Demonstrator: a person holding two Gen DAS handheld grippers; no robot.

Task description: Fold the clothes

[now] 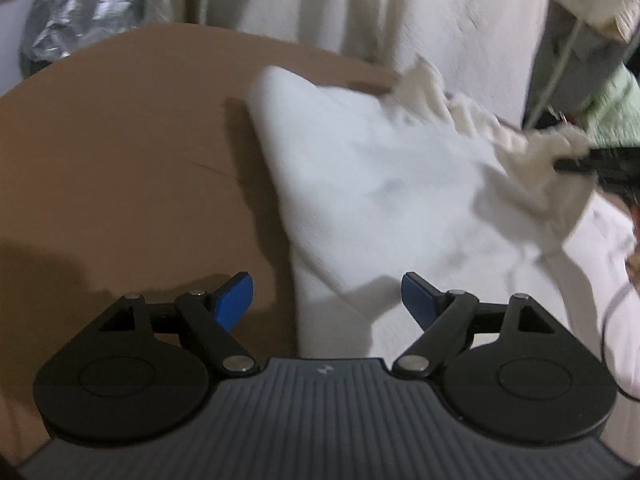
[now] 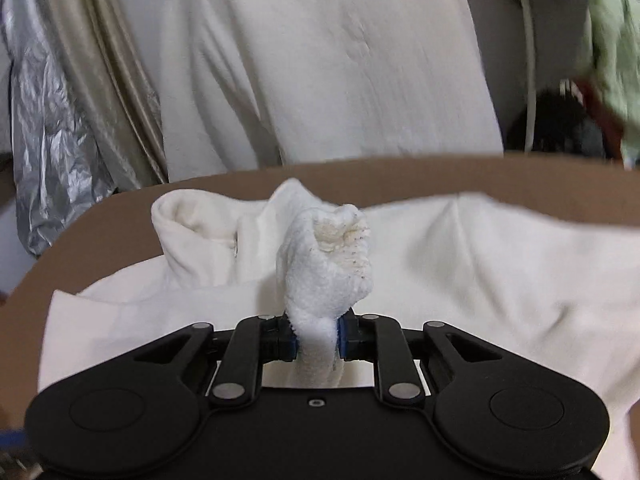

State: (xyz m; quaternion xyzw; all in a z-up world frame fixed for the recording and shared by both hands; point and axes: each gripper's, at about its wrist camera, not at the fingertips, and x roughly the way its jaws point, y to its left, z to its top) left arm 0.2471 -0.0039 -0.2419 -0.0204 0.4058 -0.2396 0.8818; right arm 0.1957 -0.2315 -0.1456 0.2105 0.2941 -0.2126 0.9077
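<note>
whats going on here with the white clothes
A person with a gripper in each hand is folding a white garment spread on a brown table. The right gripper is shut on a bunched ribbed cuff of it and holds that end up off the table. The left gripper is open, with nothing between its blue pads, pointing at the garment's edge.

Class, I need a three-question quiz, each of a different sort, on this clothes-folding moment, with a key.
1. True or false: the left gripper has its jaws closed on cloth.
2. What does the right gripper hold? A) silver plastic bag B) a bunched part of the white garment C) nothing
3. Fill in: the garment lies on a ____ coloured table.

Key: 1 false, its jaws stand open and empty; 2 B; 3 brown.
</note>
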